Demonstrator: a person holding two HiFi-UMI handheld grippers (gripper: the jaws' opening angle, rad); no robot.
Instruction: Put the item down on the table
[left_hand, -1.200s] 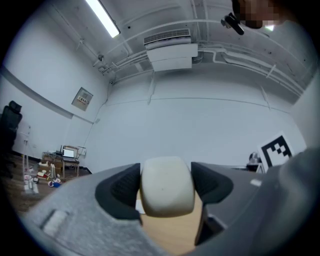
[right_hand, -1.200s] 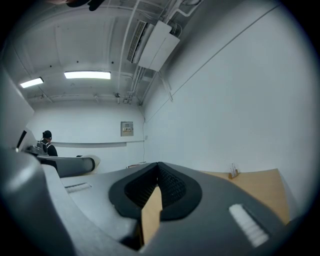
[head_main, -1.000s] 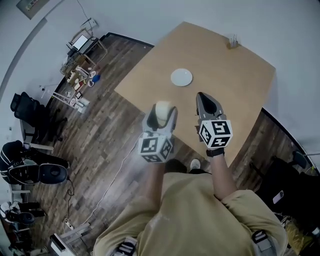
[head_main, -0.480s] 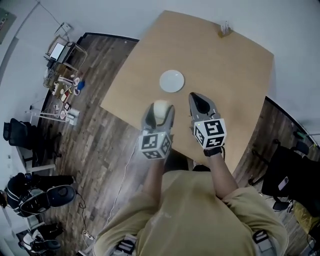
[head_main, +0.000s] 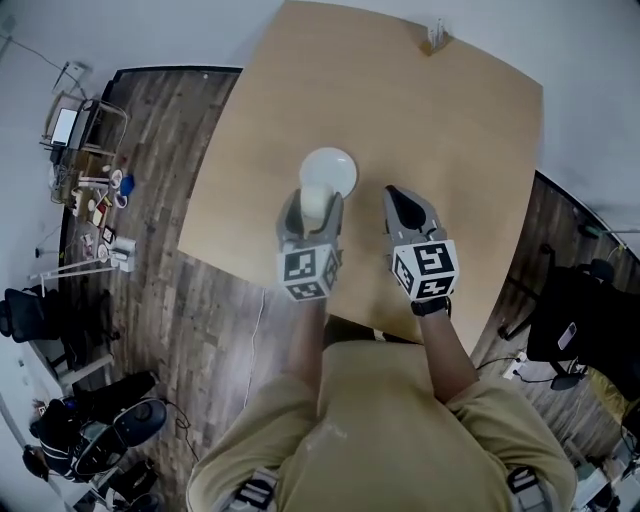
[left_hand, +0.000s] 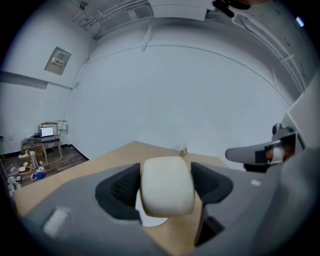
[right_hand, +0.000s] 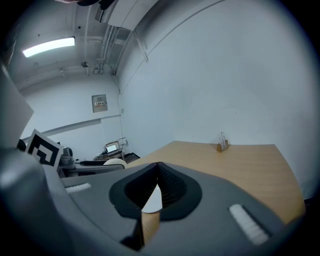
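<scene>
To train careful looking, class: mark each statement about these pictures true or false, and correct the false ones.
1. The left tongs grip a cream-coloured item. True.
2. The right tongs are wide open. False: their jaws are together, with nothing between them.
3. A white plate lies on the wooden table. True.
4. The cream-coloured item lies loose on the table, free of both tongs. False: it sits between the jaws of the left tongs.
5. A small holder stands at the table's near edge, beside the person. False: it stands at the far edge.
</scene>
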